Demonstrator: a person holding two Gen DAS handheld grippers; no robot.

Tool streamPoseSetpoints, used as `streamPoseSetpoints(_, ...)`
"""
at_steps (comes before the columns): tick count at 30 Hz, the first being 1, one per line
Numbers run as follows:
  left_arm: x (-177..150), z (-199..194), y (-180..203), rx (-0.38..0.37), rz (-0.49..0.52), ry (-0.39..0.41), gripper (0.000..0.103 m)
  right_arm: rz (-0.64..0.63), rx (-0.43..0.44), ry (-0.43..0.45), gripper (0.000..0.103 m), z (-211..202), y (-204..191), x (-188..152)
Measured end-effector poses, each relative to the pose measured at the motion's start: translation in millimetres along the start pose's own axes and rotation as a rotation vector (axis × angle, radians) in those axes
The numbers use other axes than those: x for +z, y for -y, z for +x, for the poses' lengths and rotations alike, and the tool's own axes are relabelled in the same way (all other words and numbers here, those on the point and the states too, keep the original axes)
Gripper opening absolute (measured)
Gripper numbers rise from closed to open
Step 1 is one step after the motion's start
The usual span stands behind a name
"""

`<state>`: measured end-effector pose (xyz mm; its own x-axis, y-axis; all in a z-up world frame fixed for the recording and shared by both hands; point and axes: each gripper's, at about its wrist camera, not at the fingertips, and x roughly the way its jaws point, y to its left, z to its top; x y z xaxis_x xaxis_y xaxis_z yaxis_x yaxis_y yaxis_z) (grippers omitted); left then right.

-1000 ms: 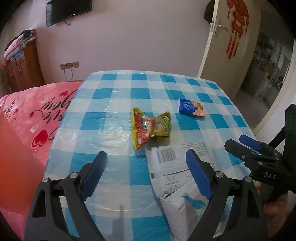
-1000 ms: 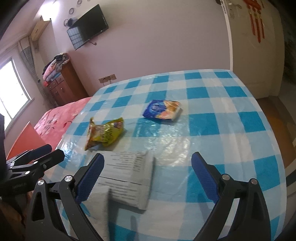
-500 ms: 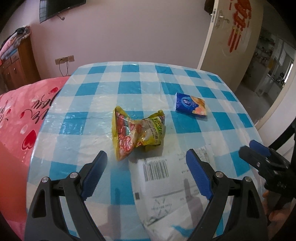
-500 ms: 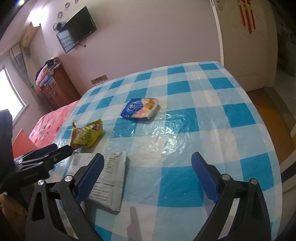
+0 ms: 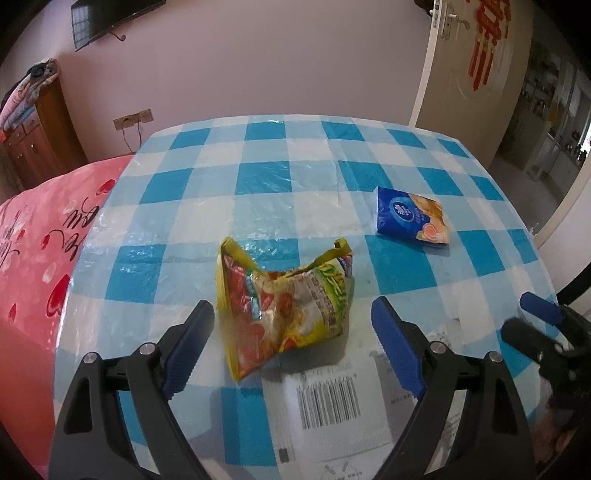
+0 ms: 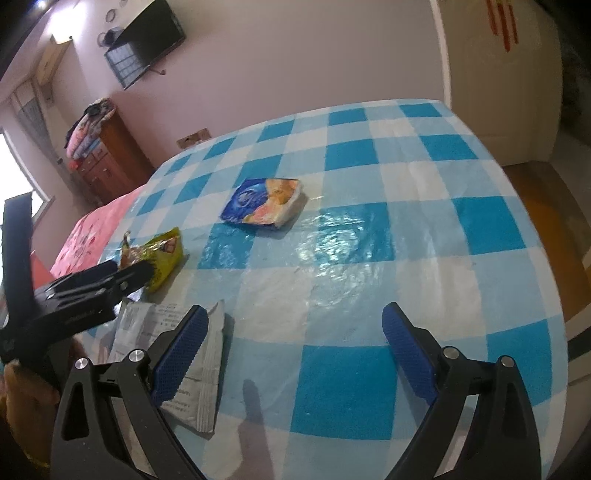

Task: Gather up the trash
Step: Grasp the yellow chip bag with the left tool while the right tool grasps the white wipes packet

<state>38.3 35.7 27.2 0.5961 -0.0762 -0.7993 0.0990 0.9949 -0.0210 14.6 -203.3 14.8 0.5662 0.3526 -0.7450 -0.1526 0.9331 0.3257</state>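
The crumpled yellow-and-red wrapper (image 5: pixel 286 308) lies on the checked worktop (image 5: pixel 258 177), between and just beyond the spread blue fingers (image 5: pixel 190 345) of the left gripper (image 5: pixel 291 347); neither finger touches it. Its near end points toward the camera, and its torn top stands up in two peaks. In the right wrist view the same wrapper (image 6: pixel 164 258) lies partly behind the left gripper's black frame (image 6: pixel 92 288).

Just beside the wrapper, on the near side, a white mailer (image 5: pixel 340 402) with a barcode label lies flat under the left gripper's right finger. In the right view this mailer (image 6: pixel 177 354) sits under the left finger (image 6: pixel 181 352) of the right gripper (image 6: pixel 295 350), whose fingers are also spread wide with only bare worktop (image 6: pixel 406 229) between the tips.

Farther off, well apart from both grippers, a blue packet (image 5: pixel 412 216) with an orange end rests flat; in the right view that packet (image 6: pixel 262 203) lies ahead and left of centre.

A pink bed (image 5: pixel 37 251) borders the worktop on the left. A wooden dresser (image 5: pixel 33 136), a wall TV (image 5: pixel 110 18) and a door (image 5: pixel 476 62) stand behind.
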Motion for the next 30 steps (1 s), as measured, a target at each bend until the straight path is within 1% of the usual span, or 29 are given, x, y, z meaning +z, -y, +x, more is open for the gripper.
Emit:
streamPoseSetpoints(6,5.2,12.9,3.7,0.029,0.018,-0.026,0.087,-0.042,0.013,-0.032,0.094,1.6,-10.7,-7.0)
streamPoseSetpoints(8,6.0,14.8,3.6,0.036,0.018,-0.033,0.087,-0.048,0.032,-0.04,0.094,-0.6,-14.5,-9.3)
streamPoseSetpoints(10,7.2,17.1,2.3,0.047,0.011,-0.042,0.087,-0.053,0.052,-0.043,0.094,-3.6,-18.8,-12.0)
streamPoseSetpoints(13,7.4,20.7,-1.6,0.042,-0.01,-0.054,0.086,-0.076,0.054,-0.043,0.094,-6.6,-26.0,-14.6)
streamPoseSetpoints(15,6.8,22.5,-3.7,0.032,-0.02,-0.058,0.08,-0.078,0.066,-0.049,0.094,-8.9,-29.0,-16.3)
streamPoseSetpoints(17,6.4,24.0,-4.7,0.011,-0.029,-0.069,0.078,-0.074,0.086,-0.054,0.094,-12.9,-31.8,-19.1)
streamPoseSetpoints(21,5.5,25.9,-4.8,-0.013,-0.032,-0.076,0.071,-0.068,0.175,-0.096,0.094,-22.2,-44.6,-35.7)
streamPoseSetpoints(24,4.2,25.3,-5.2,-0.027,-0.037,-0.075,0.068,-0.094,0.226,-0.134,0.094,-27.7,-59.5,-52.8)
streamPoseSetpoints(30,2.6,22.9,-11.0,-0.03,-0.067,-0.067,0.063,-0.153,0.274,-0.188,0.094,-28.5,-92.0,-80.0)
